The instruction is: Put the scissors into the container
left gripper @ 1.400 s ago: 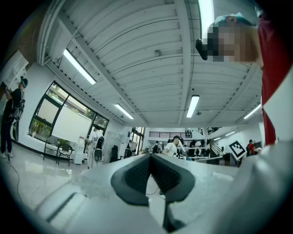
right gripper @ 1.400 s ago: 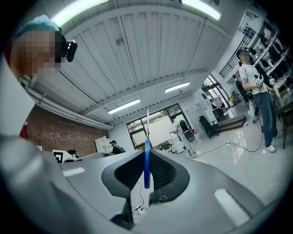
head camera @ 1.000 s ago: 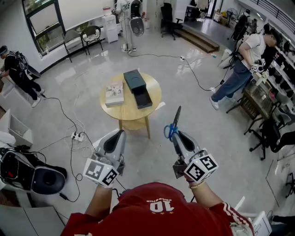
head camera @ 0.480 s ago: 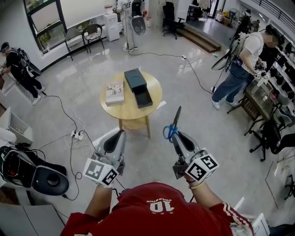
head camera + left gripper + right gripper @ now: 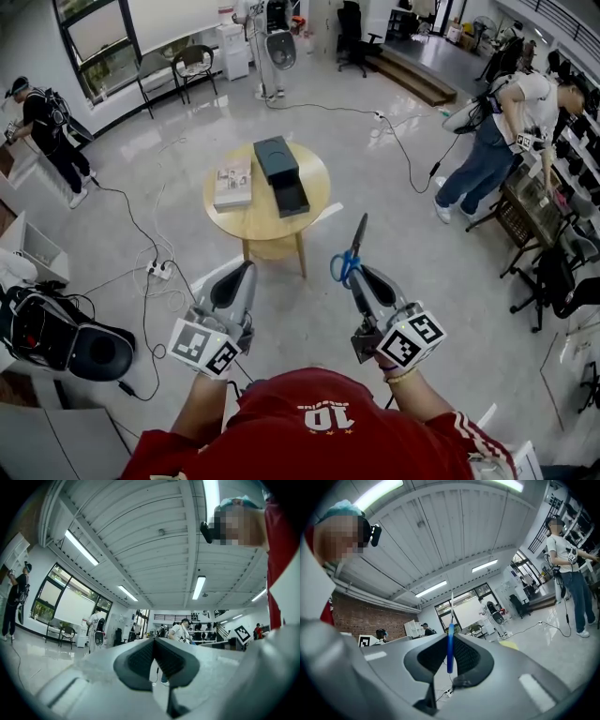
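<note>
My right gripper (image 5: 354, 273) is shut on the blue-handled scissors (image 5: 351, 253), whose dark blades point up and away from me. In the right gripper view the scissors (image 5: 450, 641) stand edge-on between the jaws of the right gripper (image 5: 450, 656). My left gripper (image 5: 240, 279) is shut and holds nothing; its pads meet in the left gripper view, where the left gripper (image 5: 153, 657) points up at the ceiling. The dark open container (image 5: 290, 198) lies on the round wooden table (image 5: 266, 223) ahead of me, well beyond both grippers.
On the table a book (image 5: 232, 186) lies left of the container, with a dark lid or box (image 5: 275, 157) behind it. Cables and a power strip (image 5: 157, 272) run over the floor at the left. A black bag (image 5: 64, 339) sits at far left. People stand at the right and left edges.
The view has shifted slightly; the table sits a little to the right and higher in the frame. Both grippers keep their pose, the scissors still held.
</note>
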A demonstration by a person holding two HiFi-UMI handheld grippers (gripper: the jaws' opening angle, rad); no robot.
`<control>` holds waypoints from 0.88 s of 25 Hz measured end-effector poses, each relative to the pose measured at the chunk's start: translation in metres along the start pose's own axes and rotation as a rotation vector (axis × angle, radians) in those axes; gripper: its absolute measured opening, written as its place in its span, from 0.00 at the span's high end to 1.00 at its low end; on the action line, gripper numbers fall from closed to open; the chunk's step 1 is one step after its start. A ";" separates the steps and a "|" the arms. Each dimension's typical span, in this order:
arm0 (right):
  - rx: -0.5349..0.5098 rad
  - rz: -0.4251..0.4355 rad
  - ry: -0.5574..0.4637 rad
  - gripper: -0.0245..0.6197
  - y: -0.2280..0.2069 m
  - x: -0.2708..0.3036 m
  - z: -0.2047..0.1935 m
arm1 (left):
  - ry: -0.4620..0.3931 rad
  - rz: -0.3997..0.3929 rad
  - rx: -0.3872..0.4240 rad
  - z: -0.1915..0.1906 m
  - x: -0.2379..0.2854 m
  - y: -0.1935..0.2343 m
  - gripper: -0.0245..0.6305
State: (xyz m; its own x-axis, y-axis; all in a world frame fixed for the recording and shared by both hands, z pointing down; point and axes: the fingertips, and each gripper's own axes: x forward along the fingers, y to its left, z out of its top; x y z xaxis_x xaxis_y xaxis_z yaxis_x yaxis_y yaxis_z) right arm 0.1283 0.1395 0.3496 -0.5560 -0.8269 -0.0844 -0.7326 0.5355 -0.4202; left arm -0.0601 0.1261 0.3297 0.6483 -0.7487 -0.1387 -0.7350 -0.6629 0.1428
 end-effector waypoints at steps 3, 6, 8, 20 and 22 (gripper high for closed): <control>0.010 0.013 0.003 0.91 -0.017 -0.009 0.012 | 0.004 0.007 0.005 -0.001 0.017 -0.017 0.96; 0.019 0.029 0.008 0.91 -0.024 -0.012 0.017 | 0.010 0.012 0.011 -0.001 0.025 -0.025 0.96; 0.021 0.043 0.013 0.91 -0.029 -0.015 0.019 | 0.015 0.017 0.016 -0.004 0.028 -0.030 0.96; 0.050 0.098 0.031 0.91 -0.053 -0.013 0.011 | 0.035 0.053 0.050 -0.021 0.033 -0.035 0.96; 0.057 0.101 0.032 0.91 -0.059 -0.009 0.010 | 0.036 0.060 0.050 -0.023 0.036 -0.034 0.96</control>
State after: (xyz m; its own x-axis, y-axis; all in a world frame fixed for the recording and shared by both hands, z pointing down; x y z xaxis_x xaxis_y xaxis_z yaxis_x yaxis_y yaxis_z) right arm 0.1805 0.1136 0.3661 -0.6386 -0.7630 -0.0999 -0.6494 0.6041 -0.4619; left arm -0.0070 0.1212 0.3428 0.6089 -0.7874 -0.0962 -0.7810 -0.6163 0.1007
